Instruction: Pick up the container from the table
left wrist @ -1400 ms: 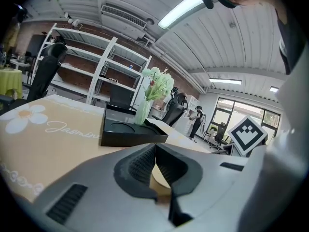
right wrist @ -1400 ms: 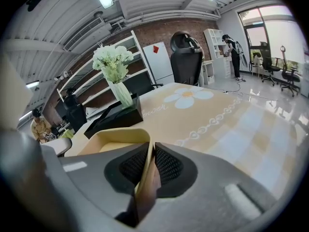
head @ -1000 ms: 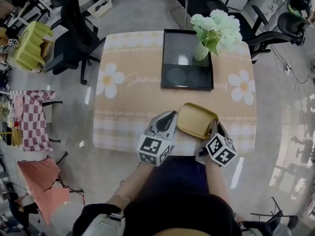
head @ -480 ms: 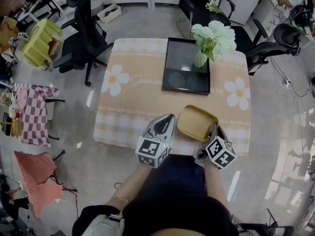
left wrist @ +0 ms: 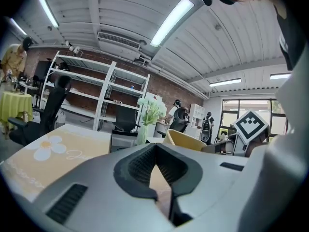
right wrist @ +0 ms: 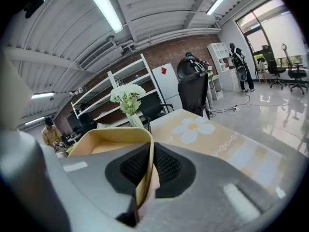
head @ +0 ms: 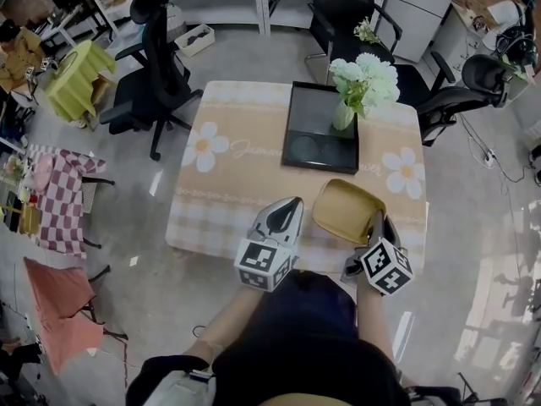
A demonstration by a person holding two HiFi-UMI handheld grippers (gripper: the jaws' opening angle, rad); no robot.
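Observation:
The container (head: pixel 345 209) is a shallow yellow tub, held tilted above the near right part of the flower-print table (head: pixel 221 194). My right gripper (head: pixel 374 221) is shut on its near wall. In the right gripper view the pads (right wrist: pixel 164 164) pinch that thin yellow wall (right wrist: pixel 145 170) and the tub's hollow (right wrist: pixel 104 143) opens to the left. My left gripper (head: pixel 295 202) hangs just left of the container, apart from it. Its jaws are shut with nothing between them (left wrist: pixel 155 147); the yellow tub (left wrist: pixel 186 140) shows to its right.
A black tray (head: pixel 294 118) lies at the table's far middle, with a vase of white flowers (head: pixel 362 79) on its right corner. Office chairs (head: pixel 156 66) stand around the table's far side, shelves behind them. A pink checked cloth (head: pixel 61 201) lies on the floor at the left.
Both grippers have risen, and the yellow container has gone up with the right one, away from the tabletop. The left gripper stays shut beside it.

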